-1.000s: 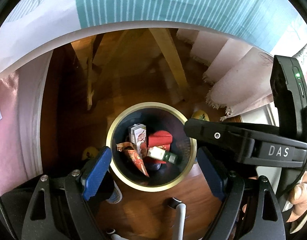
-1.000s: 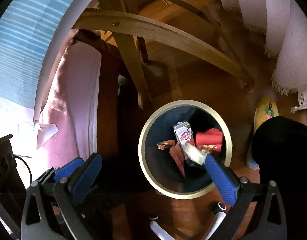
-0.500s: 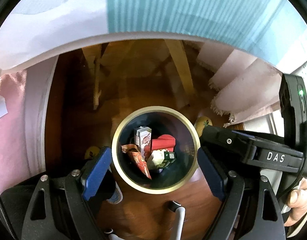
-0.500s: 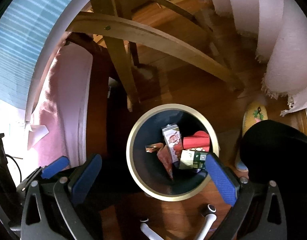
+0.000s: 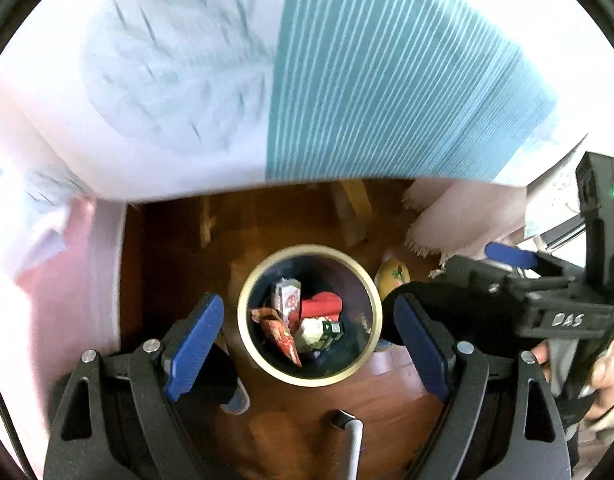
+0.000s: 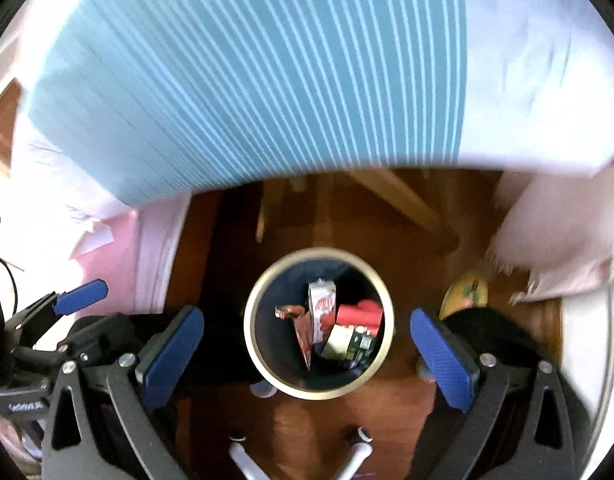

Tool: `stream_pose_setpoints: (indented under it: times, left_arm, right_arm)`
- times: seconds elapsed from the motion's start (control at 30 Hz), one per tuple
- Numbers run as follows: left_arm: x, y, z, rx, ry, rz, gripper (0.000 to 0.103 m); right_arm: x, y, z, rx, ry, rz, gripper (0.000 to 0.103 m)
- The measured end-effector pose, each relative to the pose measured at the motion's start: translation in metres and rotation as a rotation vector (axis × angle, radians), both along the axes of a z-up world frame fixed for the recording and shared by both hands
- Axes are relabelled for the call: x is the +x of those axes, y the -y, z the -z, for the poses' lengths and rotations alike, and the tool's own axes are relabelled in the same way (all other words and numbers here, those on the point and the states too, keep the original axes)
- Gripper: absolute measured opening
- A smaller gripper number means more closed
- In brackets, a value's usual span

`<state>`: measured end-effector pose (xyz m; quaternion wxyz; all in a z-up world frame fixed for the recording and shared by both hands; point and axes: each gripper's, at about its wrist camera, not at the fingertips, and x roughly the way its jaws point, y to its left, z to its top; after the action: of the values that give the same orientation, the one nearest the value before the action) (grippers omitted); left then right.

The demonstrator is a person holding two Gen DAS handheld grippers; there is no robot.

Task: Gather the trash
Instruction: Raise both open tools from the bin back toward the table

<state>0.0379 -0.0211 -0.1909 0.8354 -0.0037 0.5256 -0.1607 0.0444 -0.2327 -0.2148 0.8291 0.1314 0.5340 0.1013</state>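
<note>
reading "das" on the right gripper [image 5: 507, 254] beside the bin [image 5: 309, 378].

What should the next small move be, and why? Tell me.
Probably lift both grippers clear and look for more litter. The left gripper and right gripper are open and empty, and the cartons and wrappers already lie inside the bin.

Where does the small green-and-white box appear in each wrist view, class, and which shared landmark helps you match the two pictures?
Left wrist view: the green-and-white box lies in the bin, lower right of its contents, under the red packet.
Right wrist view: the same box lies lower right in the bin.
Shared landmark: the bin's cream rim.
</note>
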Motion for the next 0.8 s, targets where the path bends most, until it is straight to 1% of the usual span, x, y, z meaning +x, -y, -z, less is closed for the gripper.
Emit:
stream_pose_setpoints:
  times: [0.03, 0.07, 0.1, 0.13, 0.17, 0.2, 0.3, 0.33, 0.37, 0.4, 0.43, 0.5, 0.53, 0.6, 0.7, 0.77, 0.8]
  left_arm:
    - [-0.001, -0.002, -0.006, -0.001, 0.008, -0.001, 0.086]
    - [-0.001, -0.005, -0.017, -0.001, 0.022, -0.002, 0.086]
    - [-0.003, -0.007, -0.030, 0.001, 0.042, -0.004, 0.086]
    - [-0.004, -0.008, -0.038, 0.002, 0.054, -0.005, 0.086]
    - [-0.004, -0.011, -0.052, 0.004, 0.080, -0.005, 0.086]
    - [-0.004, -0.012, -0.062, 0.006, 0.097, -0.004, 0.086]
    - [0.001, -0.015, -0.096, 0.021, 0.164, -0.007, 0.086]
    - [0.003, -0.017, -0.104, 0.020, 0.180, -0.007, 0.086]
    - [0.006, -0.018, -0.115, 0.020, 0.201, -0.010, 0.086]
    - [0.012, -0.021, -0.129, 0.020, 0.228, -0.013, 0.086]
    - [0.016, -0.022, -0.136, 0.020, 0.241, -0.013, 0.086]
    - [0.029, -0.025, -0.159, 0.035, 0.288, -0.022, 0.086]
    - [0.035, -0.027, -0.165, 0.042, 0.301, -0.028, 0.086]
    - [0.053, -0.030, -0.185, 0.057, 0.333, -0.043, 0.086]
    - [0.082, -0.033, -0.205, 0.060, 0.332, -0.044, 0.086]
    - [0.102, -0.033, -0.213, 0.059, 0.324, -0.043, 0.086]
    - [0.118, -0.033, -0.218, 0.061, 0.317, -0.037, 0.086]
  right_arm:
    - [0.000, 0.000, -0.008, 0.000, 0.009, -0.012, 0.103]
    - [-0.001, -0.002, -0.024, 0.000, 0.025, -0.040, 0.103]
    - [-0.002, -0.004, -0.032, -0.001, 0.035, -0.056, 0.103]
    - [-0.004, -0.007, -0.044, -0.004, 0.052, -0.079, 0.103]
    - [-0.007, -0.011, -0.061, -0.009, 0.074, -0.111, 0.103]
    - [-0.009, -0.015, -0.070, -0.011, 0.087, -0.131, 0.103]
    - [-0.016, -0.028, -0.113, -0.039, 0.163, -0.220, 0.103]
    - [-0.017, -0.031, -0.122, -0.047, 0.182, -0.236, 0.103]
    - [-0.018, -0.035, -0.139, -0.063, 0.216, -0.258, 0.103]
    - [-0.017, -0.037, -0.150, -0.075, 0.238, -0.270, 0.103]
    - [-0.015, -0.038, -0.161, -0.091, 0.258, -0.277, 0.103]
    - [-0.009, -0.040, -0.179, -0.135, 0.288, -0.270, 0.103]
    - [-0.001, -0.040, -0.190, -0.160, 0.301, -0.265, 0.103]
    - [0.015, -0.037, -0.207, -0.194, 0.326, -0.250, 0.103]
    - [0.042, -0.029, -0.226, -0.234, 0.355, -0.218, 0.103]
    - [0.067, -0.021, -0.237, -0.256, 0.358, -0.195, 0.103]
    - [0.081, -0.016, -0.243, -0.269, 0.357, -0.177, 0.102]
